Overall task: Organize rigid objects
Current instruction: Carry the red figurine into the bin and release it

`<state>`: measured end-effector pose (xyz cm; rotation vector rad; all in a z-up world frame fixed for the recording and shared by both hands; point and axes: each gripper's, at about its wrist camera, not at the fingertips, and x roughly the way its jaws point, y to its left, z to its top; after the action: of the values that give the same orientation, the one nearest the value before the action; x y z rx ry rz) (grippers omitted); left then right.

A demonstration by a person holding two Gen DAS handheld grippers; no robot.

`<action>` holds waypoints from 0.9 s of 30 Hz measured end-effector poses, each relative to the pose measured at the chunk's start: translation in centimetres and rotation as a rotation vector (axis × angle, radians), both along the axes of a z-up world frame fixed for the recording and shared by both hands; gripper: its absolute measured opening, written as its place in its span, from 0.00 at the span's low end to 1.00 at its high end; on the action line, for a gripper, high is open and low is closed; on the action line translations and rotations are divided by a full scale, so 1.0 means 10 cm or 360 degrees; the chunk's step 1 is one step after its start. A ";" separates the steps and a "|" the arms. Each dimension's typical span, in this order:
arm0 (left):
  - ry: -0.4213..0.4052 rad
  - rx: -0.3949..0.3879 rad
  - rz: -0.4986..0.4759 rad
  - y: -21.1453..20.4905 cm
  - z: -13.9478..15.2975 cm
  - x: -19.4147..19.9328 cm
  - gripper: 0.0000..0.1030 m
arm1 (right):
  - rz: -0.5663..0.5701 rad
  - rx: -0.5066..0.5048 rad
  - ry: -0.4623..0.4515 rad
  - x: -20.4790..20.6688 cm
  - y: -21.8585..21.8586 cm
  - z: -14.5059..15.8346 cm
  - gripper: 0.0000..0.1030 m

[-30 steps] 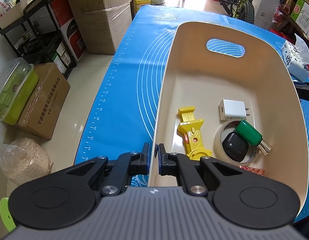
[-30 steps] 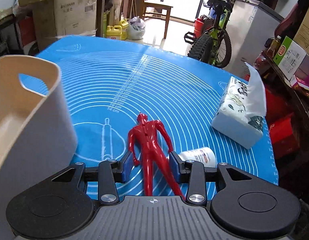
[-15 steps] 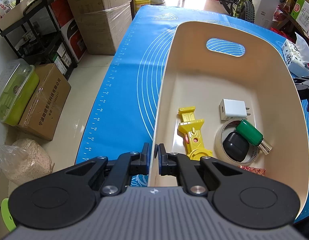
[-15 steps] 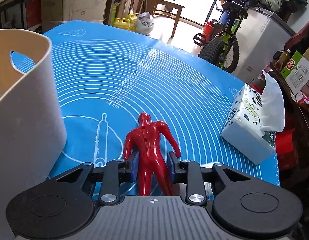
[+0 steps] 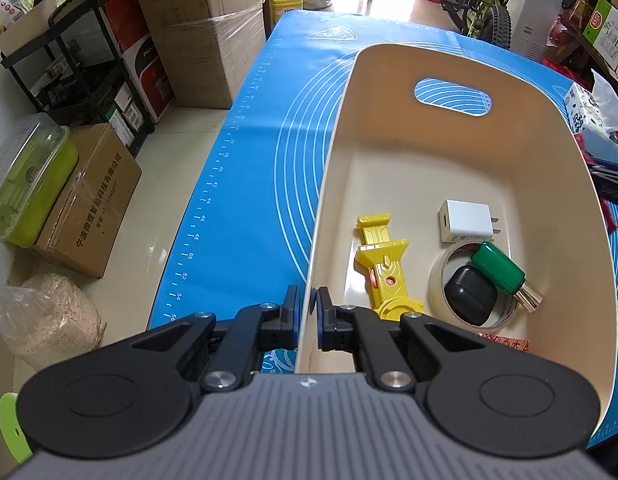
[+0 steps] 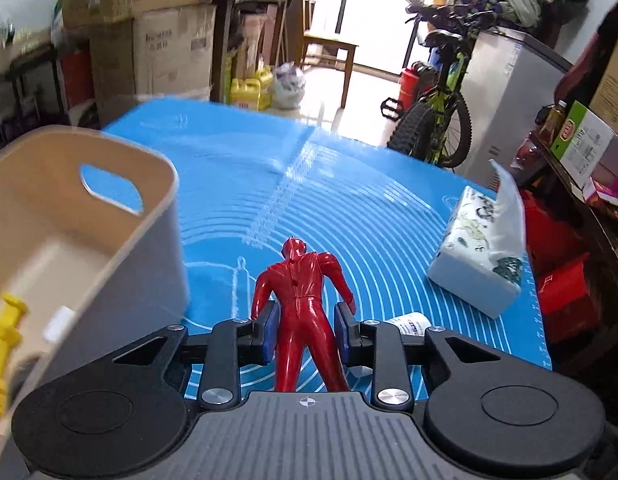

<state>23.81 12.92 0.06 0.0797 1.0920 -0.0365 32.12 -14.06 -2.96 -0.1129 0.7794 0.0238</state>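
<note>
Since a second ago we have lifted the red figure off the blue mat and carried it left toward the bin; our left side has not shifted.

On the left, our left hand-held gripper is clamped on the near-left wall of the cream bin, one finger outside the wall and one inside. This bin stands on the mat that covers the desk. Inside it, from left to right, lie a yellow toy, a white charger farther back, and a roll of tape with a black cap sitting in its hole. A green cylinder with a metal tip rests across the right rim of that roll. A tissue box shows past the far right corner of the bin.

In the right wrist view, the bin fills the left side, blurred, with the yellow toy visible inside. Our right hand-held gripper is closed on the red figure at its waist and hips, head pointing away from us, held in the air above the mat just right of the bin. A small white bottle lies on the mat behind the right finger. Farther right, the tissue box sits near the mat's right edge.
</note>
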 end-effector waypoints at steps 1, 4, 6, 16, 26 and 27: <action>0.0000 0.0000 0.0002 0.00 0.00 0.01 0.10 | 0.0002 0.0008 -0.0025 -0.06 0.00 0.07 0.37; -0.0001 0.0004 0.0004 -0.01 0.00 0.01 0.10 | 0.0018 0.0047 -0.0090 -0.21 0.02 0.25 0.37; -0.0001 0.0006 0.0006 -0.01 0.00 0.01 0.10 | 0.0036 0.0071 -0.0134 -0.30 0.07 0.38 0.37; -0.0001 0.0005 0.0008 -0.01 0.00 0.01 0.10 | 0.0307 0.0212 -0.0207 -0.52 0.67 0.73 0.37; -0.0002 0.0008 0.0006 -0.01 0.00 0.00 0.10 | 0.0482 0.0198 -0.0027 -0.57 1.33 0.37 0.37; -0.0002 0.0008 0.0007 -0.01 0.00 0.00 0.10 | 0.0497 0.0190 0.0005 -0.56 1.38 0.33 0.36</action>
<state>23.85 12.79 0.04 0.0819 1.0910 -0.0299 26.49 -0.30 0.36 -0.1206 0.7559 0.3661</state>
